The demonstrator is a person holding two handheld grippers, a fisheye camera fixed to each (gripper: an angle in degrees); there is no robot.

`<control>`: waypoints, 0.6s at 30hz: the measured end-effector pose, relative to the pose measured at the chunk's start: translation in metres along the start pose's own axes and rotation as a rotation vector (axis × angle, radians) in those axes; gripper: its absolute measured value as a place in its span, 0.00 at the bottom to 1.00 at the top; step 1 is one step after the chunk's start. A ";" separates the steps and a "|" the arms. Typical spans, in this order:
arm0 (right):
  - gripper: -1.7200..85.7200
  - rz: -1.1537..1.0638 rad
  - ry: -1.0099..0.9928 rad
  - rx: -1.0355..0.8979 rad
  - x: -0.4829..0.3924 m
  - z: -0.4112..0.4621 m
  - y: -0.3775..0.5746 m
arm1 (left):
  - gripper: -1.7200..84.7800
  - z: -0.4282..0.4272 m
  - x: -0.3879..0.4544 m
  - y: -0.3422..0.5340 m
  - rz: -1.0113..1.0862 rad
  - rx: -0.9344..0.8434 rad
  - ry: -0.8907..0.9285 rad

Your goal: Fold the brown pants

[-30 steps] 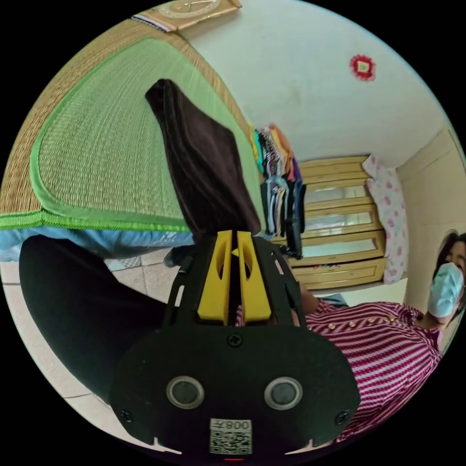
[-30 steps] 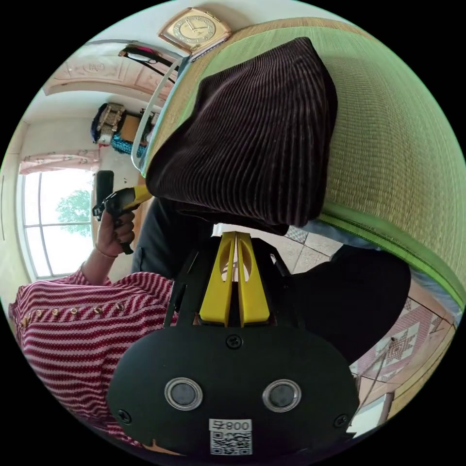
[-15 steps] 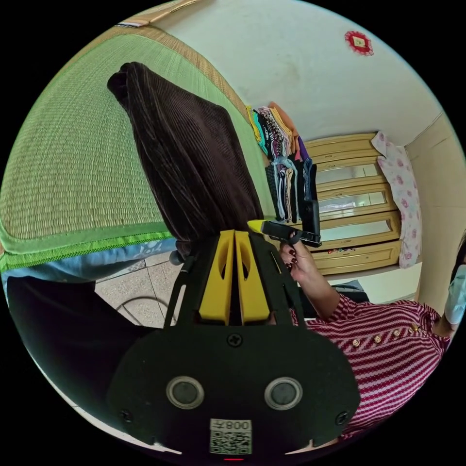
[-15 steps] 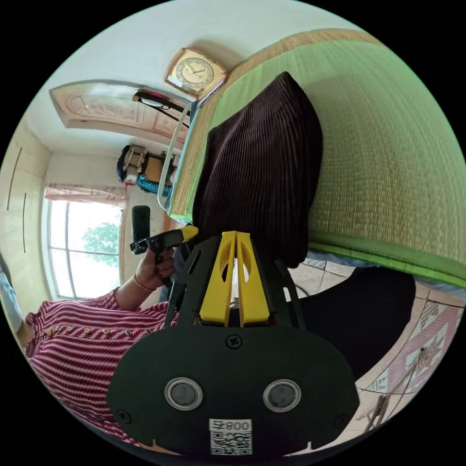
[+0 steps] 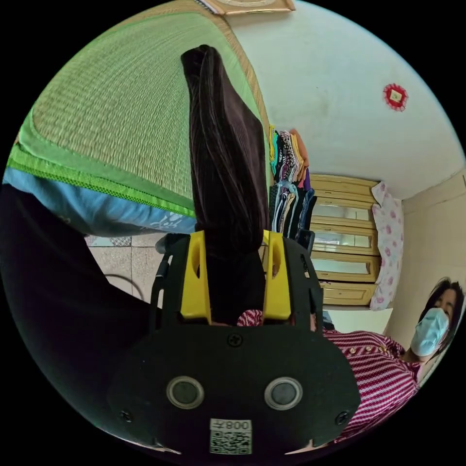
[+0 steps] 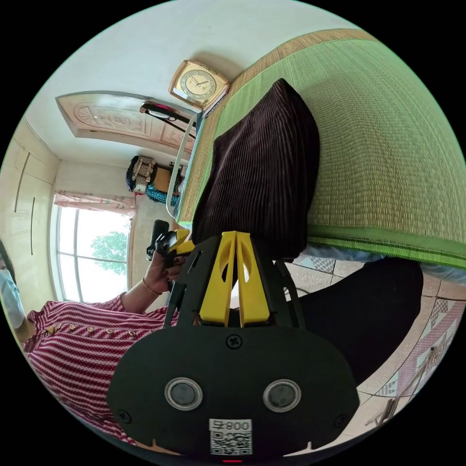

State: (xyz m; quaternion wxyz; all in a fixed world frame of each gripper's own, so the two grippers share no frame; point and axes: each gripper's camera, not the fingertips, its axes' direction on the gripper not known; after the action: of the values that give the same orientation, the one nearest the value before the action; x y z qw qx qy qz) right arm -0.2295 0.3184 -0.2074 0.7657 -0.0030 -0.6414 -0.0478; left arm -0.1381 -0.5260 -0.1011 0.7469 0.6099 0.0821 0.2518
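while i hold the left gripper view steady, my left gripper point(image 5: 235, 272) stands with its 2 yellow jaws spread wide, and the near end of the brown pants point(image 5: 223, 160) sits in the gap between them; i cannot tell if either jaw touches the cloth. the pants run away from me as a narrow folded bundle across the green mat point(image 5: 121, 107), their far end close to the mat's woven border. the mat's green hem and the blue mattress edge point(image 5: 97, 216) lie just beside the jaws, with tiled floor point(image 5: 124, 255) below that. a rack of hanging clothes point(image 5: 289, 179) and a wooden dresser point(image 5: 347, 242) stand beyond, well apart from the pants.

in the right gripper view, my right gripper point(image 6: 236, 274) has its jaws pressed together, tips at the pants' near edge point(image 6: 264, 179); i cannot tell whether cloth is caught. the left gripper point(image 6: 170, 242), in a hand, is just beside the pants' near corner. open mat spreads on the far side of the bundle.
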 end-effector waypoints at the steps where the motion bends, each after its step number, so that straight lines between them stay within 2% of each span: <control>1: 0.03 0.005 -0.015 -0.001 0.004 -0.002 0.005 | 0.23 0.003 -0.004 -0.006 -0.027 0.009 0.020; 11: 0.15 0.042 -0.132 -0.007 0.025 0.003 0.045 | 0.27 0.034 -0.014 -0.048 -0.099 -0.073 0.080; 18: 0.21 0.109 -0.186 -0.065 0.049 0.029 0.066 | 0.25 0.041 -0.016 -0.069 -0.123 -0.089 0.104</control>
State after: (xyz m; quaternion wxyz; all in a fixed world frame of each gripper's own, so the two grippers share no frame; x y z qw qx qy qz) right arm -0.2440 0.3826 -0.1504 0.7038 -0.0675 -0.7067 -0.0263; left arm -0.1152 -0.5781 -0.1599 0.7822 0.5559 0.1467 0.2399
